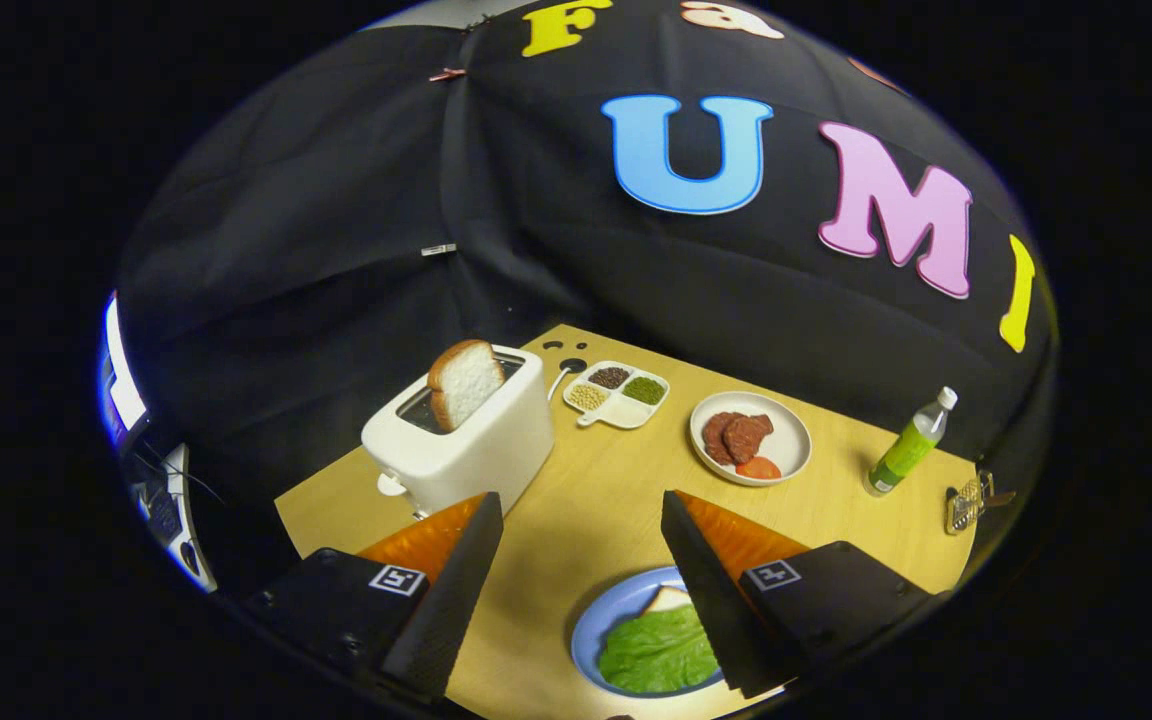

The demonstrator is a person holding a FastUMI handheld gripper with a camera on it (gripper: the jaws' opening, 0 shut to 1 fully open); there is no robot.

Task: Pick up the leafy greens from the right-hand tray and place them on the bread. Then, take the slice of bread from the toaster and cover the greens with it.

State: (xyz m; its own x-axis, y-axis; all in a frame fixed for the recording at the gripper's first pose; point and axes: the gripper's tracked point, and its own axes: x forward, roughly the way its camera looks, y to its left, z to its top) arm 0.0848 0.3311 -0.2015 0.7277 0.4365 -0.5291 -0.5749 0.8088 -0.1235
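A green leaf lies over a slice of bread on a blue plate, close below and between my fingers, partly hidden by the right one. My gripper is open, raised above the table, with nothing between its fingers. A white toaster stands just beyond the left finger, and a slice of bread sticks up out of its slot, tilted.
A white plate with meat pieces and a tomato slice sits beyond the right finger. A divided white dish of grains stands behind the toaster. A green bottle stands upright farther right, with a small metal object at the table's right edge.
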